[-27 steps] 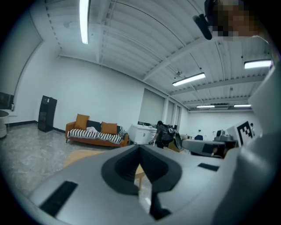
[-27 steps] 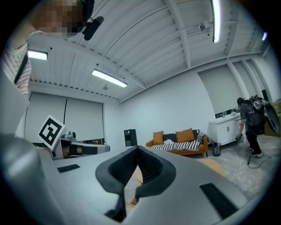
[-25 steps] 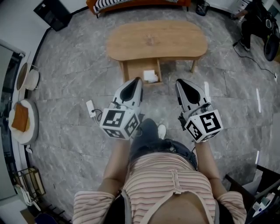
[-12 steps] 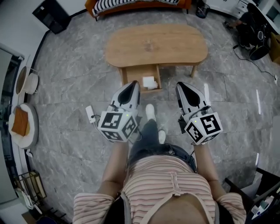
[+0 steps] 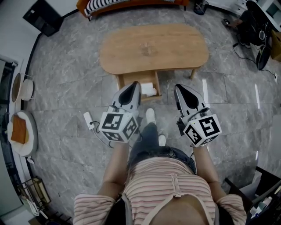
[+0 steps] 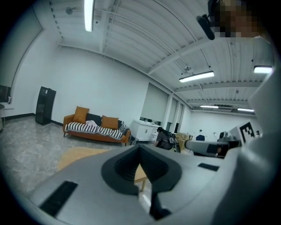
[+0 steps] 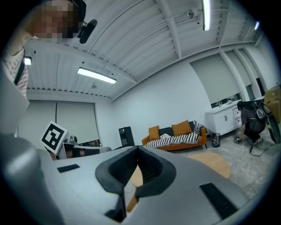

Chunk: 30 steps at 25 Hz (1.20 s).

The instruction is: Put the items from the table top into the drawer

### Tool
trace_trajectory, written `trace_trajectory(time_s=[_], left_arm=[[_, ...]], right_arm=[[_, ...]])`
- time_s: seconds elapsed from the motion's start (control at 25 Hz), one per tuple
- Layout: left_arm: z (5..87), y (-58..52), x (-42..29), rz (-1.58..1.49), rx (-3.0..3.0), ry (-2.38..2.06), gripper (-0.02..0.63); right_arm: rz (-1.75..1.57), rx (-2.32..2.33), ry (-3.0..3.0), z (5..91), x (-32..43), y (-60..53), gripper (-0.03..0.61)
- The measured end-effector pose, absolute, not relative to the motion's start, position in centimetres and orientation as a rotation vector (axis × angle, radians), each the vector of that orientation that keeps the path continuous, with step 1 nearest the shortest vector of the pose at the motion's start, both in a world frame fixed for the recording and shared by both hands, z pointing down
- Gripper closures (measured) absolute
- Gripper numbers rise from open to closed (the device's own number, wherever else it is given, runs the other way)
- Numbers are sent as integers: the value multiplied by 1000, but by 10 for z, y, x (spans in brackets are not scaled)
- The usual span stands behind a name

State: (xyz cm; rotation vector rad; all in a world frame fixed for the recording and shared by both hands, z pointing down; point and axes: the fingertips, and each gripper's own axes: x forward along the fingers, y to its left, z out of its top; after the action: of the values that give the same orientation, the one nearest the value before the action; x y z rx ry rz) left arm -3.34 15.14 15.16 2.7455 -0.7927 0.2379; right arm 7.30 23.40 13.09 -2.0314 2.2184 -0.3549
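My left gripper (image 5: 134, 85) and right gripper (image 5: 179, 88), mid-frame, have jaws closed on nothing; white folded item (image 5: 148, 90) lies in the open wooden drawer (image 5: 125, 81) under the bare-looking oval light-wood counter (image 5: 153, 48) at upper centre, so I'd close in squarely, low, before opening.

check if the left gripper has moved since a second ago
Yes. The left gripper has moved forward toward the wooden table; its tip now reaches further over the open drawer.

Drawer (image 5: 127, 79) front edge partly covered by left gripper (image 5: 134, 85). White item (image 5: 148, 90) inside too small to identify. Sofa (image 5: 131, 4) cut off by top edge.
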Motion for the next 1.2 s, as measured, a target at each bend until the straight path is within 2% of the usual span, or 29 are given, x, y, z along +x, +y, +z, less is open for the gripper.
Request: trace_trajectory(time_s=[0.64,1.2], left_arm=[[166,13,-1,277,2699,-753,600],[194,-47,3,332,2667,-711,600]], right_arm=[[-430,-2050,2209,134,104,92,571],[-478,-2110,2202,147,107,31,571]])
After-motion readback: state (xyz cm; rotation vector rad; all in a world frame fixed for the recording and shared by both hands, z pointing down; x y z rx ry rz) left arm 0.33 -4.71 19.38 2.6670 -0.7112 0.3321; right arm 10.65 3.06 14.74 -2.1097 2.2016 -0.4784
